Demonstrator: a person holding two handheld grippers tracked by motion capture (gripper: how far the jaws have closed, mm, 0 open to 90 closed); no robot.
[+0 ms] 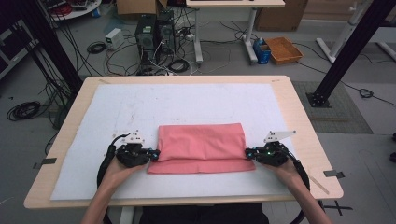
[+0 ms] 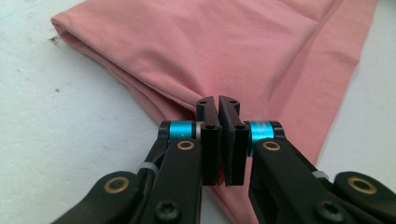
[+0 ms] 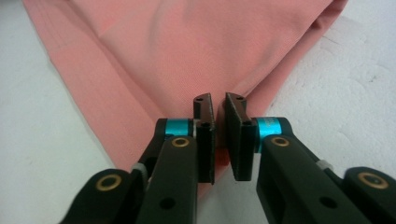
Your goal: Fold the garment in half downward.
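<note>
Left gripper point(image 2: 218, 105), right gripper point(image 3: 219, 100) pinch pink cloth point(image 1: 201, 145) (no lettering).

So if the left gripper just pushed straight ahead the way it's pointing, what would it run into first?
The pink cloth. The left gripper is already shut on its near edge and points across the fold, so it would likely just bunch the fabric toward the right gripper at the opposite end.

I see my right hand-held gripper point(image 3: 219, 109) with its black jaws nearly together, pinching a corner of the pink cloth point(image 3: 187, 51). The cloth spreads away from the jaws in folded layers across the white mat point(image 3: 345, 93) on either side.
</note>
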